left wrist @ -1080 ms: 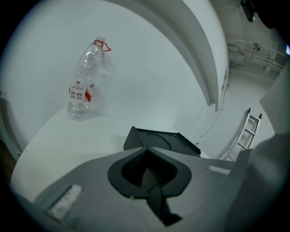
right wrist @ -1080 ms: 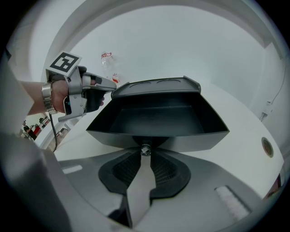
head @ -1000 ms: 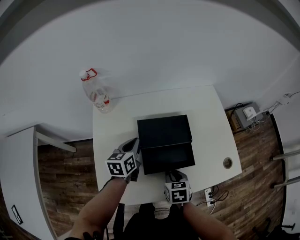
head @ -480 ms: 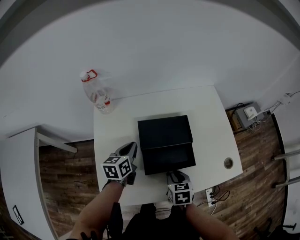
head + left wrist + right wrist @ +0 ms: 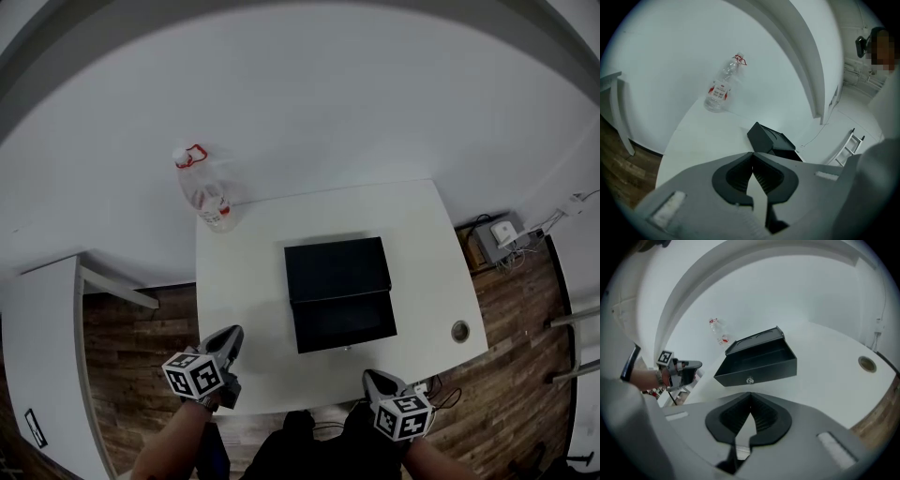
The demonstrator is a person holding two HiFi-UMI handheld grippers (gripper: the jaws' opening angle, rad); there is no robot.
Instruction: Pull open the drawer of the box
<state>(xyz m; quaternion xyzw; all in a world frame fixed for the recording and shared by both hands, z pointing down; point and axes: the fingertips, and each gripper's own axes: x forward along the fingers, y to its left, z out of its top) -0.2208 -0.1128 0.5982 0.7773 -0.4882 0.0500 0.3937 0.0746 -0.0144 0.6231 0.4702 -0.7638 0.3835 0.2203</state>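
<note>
The left gripper [image 5: 231, 335] is being held, jaws together, left of the black box [image 5: 336, 267], clear of it. The right gripper [image 5: 372, 377], jaws just brought together on nothing, is being pointed downward before the box's pulled-out drawer [image 5: 344, 322].

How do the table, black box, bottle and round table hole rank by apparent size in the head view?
Largest to smallest:
1. table
2. black box, counted with its open drawer
3. bottle, clearly smaller than the box
4. round table hole, the smallest
</note>
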